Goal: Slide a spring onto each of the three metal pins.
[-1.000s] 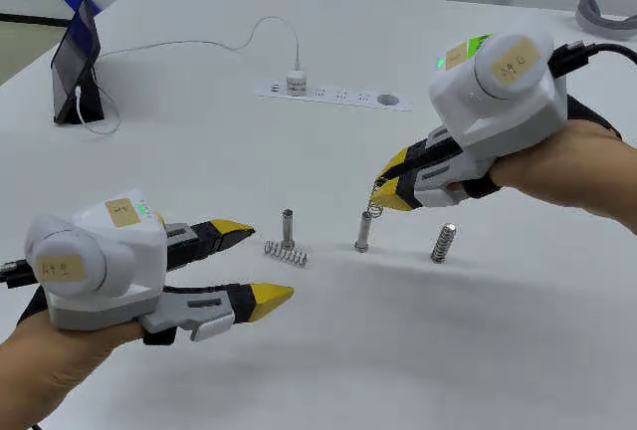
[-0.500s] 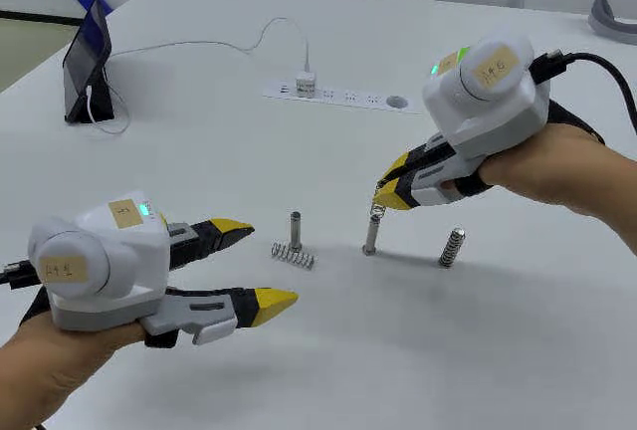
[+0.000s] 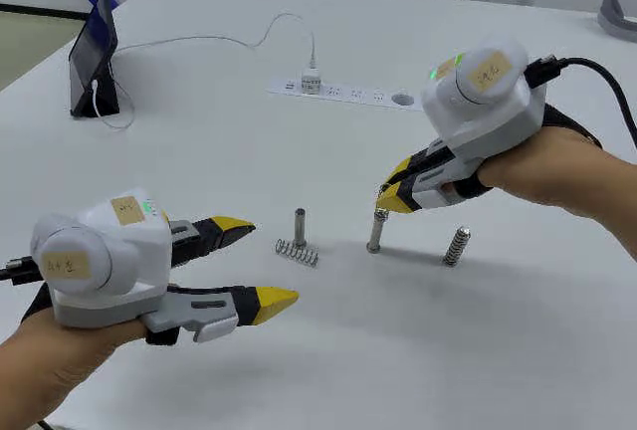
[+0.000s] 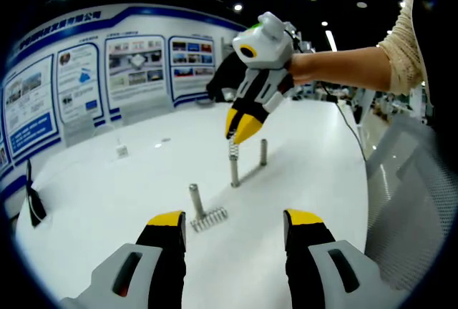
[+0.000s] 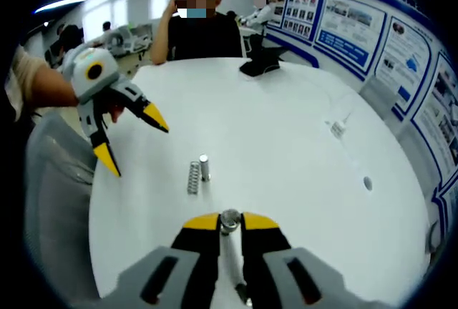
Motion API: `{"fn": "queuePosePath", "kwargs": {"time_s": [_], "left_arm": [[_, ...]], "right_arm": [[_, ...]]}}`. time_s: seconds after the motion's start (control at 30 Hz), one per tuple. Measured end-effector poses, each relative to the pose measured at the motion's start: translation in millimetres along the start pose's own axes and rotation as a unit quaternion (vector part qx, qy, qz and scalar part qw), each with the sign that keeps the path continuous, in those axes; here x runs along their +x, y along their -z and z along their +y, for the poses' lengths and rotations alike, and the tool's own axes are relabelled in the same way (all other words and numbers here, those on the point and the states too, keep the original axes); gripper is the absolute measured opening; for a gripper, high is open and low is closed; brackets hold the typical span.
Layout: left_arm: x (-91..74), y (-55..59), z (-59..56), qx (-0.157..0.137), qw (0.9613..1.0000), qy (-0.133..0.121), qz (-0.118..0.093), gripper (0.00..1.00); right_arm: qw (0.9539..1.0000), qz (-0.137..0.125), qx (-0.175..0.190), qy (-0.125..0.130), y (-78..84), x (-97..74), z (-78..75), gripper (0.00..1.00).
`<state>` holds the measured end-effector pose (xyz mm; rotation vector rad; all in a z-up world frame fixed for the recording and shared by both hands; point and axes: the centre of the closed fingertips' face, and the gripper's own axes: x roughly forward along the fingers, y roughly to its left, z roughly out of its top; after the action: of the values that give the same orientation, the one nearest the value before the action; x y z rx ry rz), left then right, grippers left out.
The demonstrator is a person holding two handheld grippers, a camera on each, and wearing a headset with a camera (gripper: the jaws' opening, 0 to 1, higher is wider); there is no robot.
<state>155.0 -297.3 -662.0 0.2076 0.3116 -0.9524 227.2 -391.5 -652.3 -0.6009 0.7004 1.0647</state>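
Note:
Three metal pins stand on the white table. The left pin (image 3: pixel 300 227) is bare, and a loose spring (image 3: pixel 297 252) lies at its foot. The right pin (image 3: pixel 456 246) wears a spring along its length. My right gripper (image 3: pixel 383 197) is shut on a spring (image 3: pixel 379 215) whose lower end sits over the top of the middle pin (image 3: pixel 374 237). In the right gripper view that pin's top (image 5: pixel 230 217) shows between the closed jaws. My left gripper (image 3: pixel 267 261) hovers open and empty in front of the left pin (image 4: pixel 195 200) and the loose spring (image 4: pixel 210 217).
A white power strip (image 3: pixel 343 95) with a plugged cable lies behind the pins. A tablet (image 3: pixel 92 57) stands at the far left. A grey curved object (image 3: pixel 617 17) rests at the far right edge. A person (image 5: pixel 204 26) sits beyond the table.
My right gripper has brought its spring down onto the middle pin's top. The left gripper has stayed where it was, open.

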Motion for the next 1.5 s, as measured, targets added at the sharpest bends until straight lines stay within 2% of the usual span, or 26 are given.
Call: {"fn": "queuePosePath", "kwargs": {"time_s": [0.7,1.5], "left_arm": [[-0.4,4.7,-0.7,-0.001,1.0,0.001,0.005,0.55],[-0.9,6.2,-0.9,-0.003,1.0,0.0,0.007,0.55]], "right_arm": [[0.9994,0.02,0.026,-0.008,21.1,24.6,2.4,0.12],[0.9991,0.032,0.028,-0.005,34.1,36.8,4.0,0.13]]}}
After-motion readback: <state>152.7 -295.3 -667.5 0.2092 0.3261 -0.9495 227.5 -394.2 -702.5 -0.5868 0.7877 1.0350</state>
